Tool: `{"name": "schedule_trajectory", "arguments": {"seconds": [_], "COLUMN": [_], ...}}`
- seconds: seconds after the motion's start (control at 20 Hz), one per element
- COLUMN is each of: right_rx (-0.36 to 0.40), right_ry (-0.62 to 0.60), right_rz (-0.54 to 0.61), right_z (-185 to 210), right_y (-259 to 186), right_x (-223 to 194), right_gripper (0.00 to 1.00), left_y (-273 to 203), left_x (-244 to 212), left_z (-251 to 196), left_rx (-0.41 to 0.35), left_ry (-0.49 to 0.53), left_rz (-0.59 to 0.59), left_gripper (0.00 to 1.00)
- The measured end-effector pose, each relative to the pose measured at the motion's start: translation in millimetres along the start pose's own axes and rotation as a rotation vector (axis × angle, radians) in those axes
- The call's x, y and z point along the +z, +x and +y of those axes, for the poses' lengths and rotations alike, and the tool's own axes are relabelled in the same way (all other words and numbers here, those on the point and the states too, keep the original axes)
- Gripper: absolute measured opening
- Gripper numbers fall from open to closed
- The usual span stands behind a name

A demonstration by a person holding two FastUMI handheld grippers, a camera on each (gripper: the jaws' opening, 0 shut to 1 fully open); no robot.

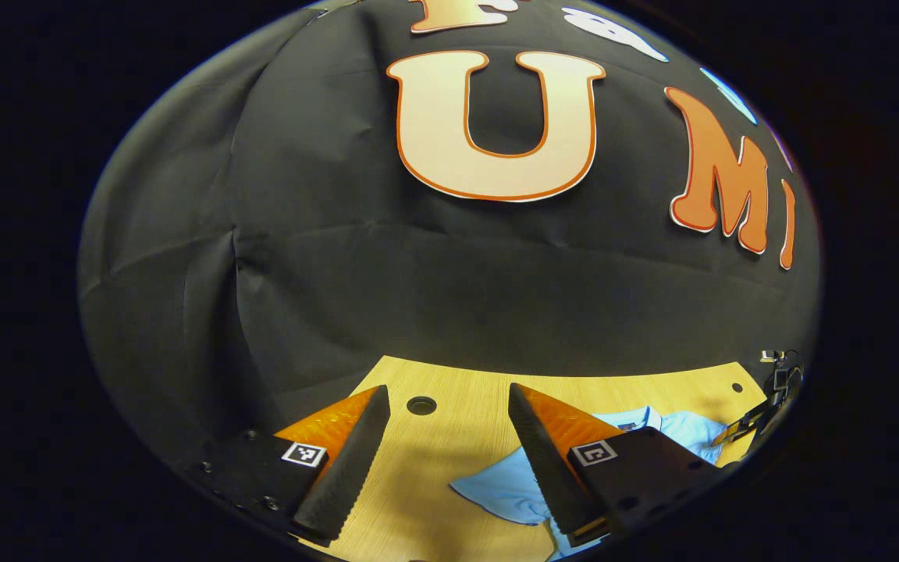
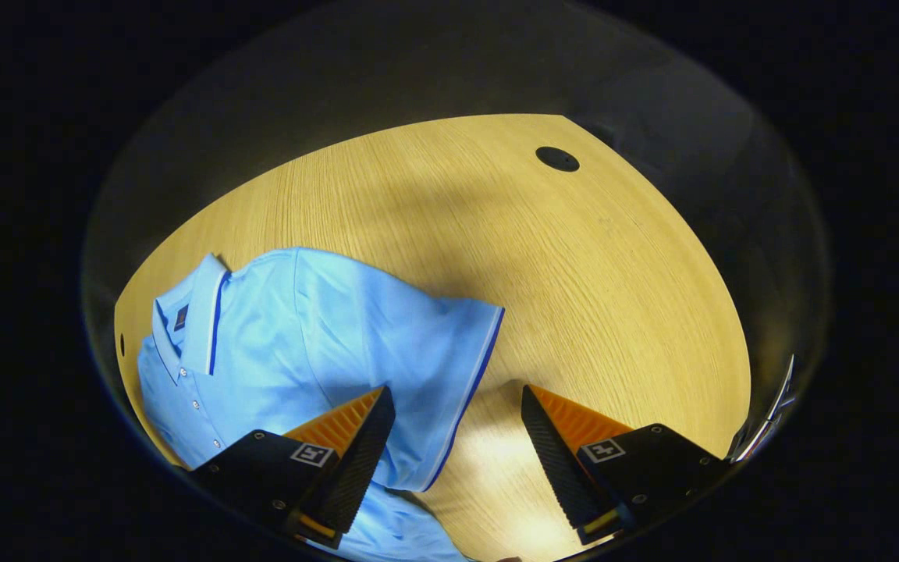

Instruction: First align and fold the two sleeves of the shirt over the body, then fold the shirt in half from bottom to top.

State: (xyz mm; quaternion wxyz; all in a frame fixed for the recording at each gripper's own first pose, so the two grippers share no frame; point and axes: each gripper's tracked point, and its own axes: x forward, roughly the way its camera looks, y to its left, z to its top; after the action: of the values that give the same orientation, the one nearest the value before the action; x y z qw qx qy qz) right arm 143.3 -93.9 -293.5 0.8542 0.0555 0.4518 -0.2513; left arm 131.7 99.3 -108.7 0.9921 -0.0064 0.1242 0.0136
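My right gripper (image 2: 457, 406) hangs with fingers apart above the light blue shirt (image 2: 301, 336), whose sleeve (image 2: 449, 367) lies flat on the wooden table (image 2: 574, 273) between them. My left gripper (image 1: 449, 406), also spread and empty, hovers beside the shirt's other sleeve (image 1: 500, 488).

Shirt (image 2: 301, 343) flat on table (image 2: 574, 297), collar (image 2: 200, 312) at left, sleeve (image 2: 449, 367) spread right; table hole (image 2: 557, 158) beyond. Right gripper (image 2: 453, 445) above sleeve hem
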Motion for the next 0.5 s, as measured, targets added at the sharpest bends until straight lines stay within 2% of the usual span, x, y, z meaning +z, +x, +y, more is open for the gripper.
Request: {"name": "schedule_trajectory", "arguments": {"seconds": [0.15,0.25,0.3,0.35,0.4,0.45,0.5], "right_rx": [0.015,0.031,0.035,0.037,0.039,0.049,0.061], "right_ry": [0.032,0.03,0.022,0.018,0.02,0.021,0.028], "right_rz": [0.005,0.006,0.0,0.003,-0.002,-0.007,-0.014], "right_z": [3,11,13,14,15,14,15], "right_y": [-2,0,0,-1,0,-2,-3], "right_x": [-2,-4,-4,-4,-4,-2,0], "right_gripper": [0.99,0.88,0.78,0.72,0.5,0.43,0.22], "left_y": [2,2,2,3,3,2,1], "left_x": [-5,-8,-9,-8,-8,-8,-10], "left_z": [2,5,5,5,5,6,7], "left_rx": [0.0,0.0,0.002,0.005,0.008,0.01,0.012], "left_ry": [-0.02,-0.024,-0.025,-0.027,-0.028,-0.028,-0.028], "left_rz": [0.018,0.03,0.029,0.027,0.028,0.03,0.033], "left_gripper": [0.98,0.98,0.98,0.97,0.98,0.98,0.98]}}
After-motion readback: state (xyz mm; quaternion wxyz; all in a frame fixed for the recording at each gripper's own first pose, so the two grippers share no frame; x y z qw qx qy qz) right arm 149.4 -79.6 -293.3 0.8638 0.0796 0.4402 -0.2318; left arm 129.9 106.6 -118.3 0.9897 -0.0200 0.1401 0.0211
